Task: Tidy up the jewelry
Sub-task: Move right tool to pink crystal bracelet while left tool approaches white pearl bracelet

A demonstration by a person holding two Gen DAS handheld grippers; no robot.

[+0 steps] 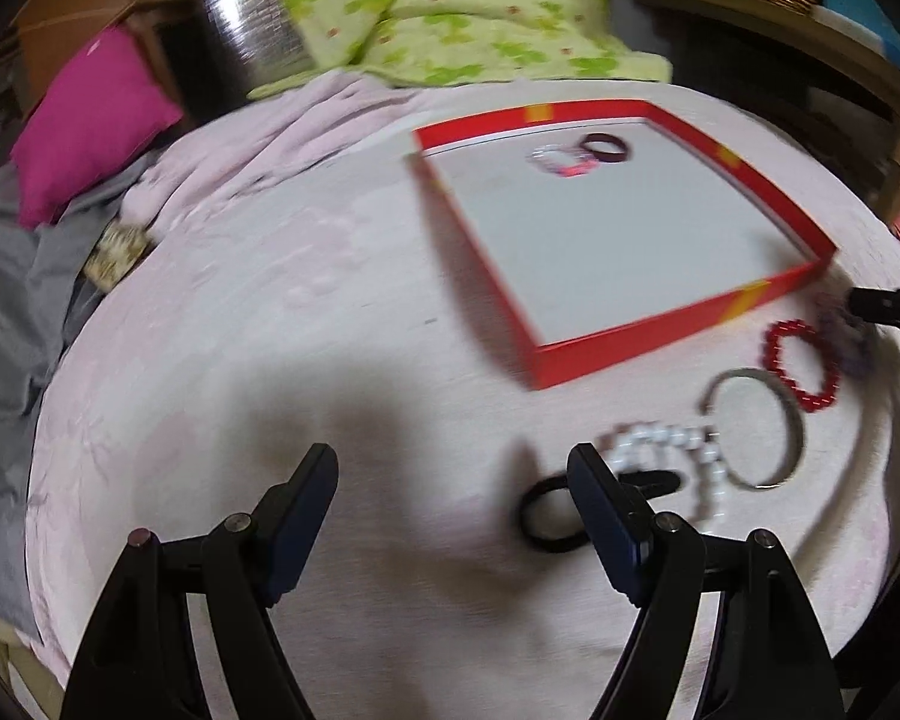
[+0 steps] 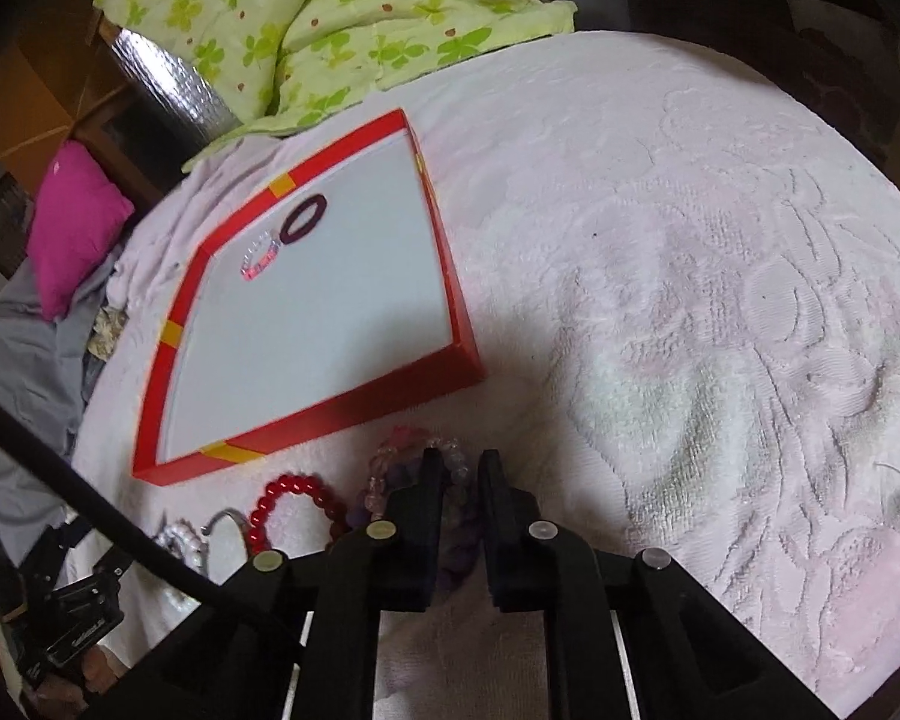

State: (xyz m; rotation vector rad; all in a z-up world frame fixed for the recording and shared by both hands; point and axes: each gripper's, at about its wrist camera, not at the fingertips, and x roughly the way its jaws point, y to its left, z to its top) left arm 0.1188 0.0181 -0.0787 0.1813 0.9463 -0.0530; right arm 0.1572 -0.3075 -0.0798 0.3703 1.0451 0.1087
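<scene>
Beside the red tray (image 2: 330,414), the right gripper (image 2: 463,462) apparently pinches the purple bead bracelet (image 2: 390,468); the left gripper (image 1: 453,468) gapes empty.

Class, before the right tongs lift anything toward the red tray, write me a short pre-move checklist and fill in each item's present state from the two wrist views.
1. Right tongs closed on the pale pink and purple bead bracelet: cannot tell; the jaws are nearly together over it, but pad contact is hidden.
2. Left tongs open and empty: ok.
3. Red tray has bare floor for another piece: ok; only a dark ring bracelet and a clear bead bracelet lie near its far edge.
4. Red bead bracelet clear of the right tongs: ok; it lies beside them.
5. Black hair tie clear of the left tongs: not ok; one finger overlaps it.
</scene>
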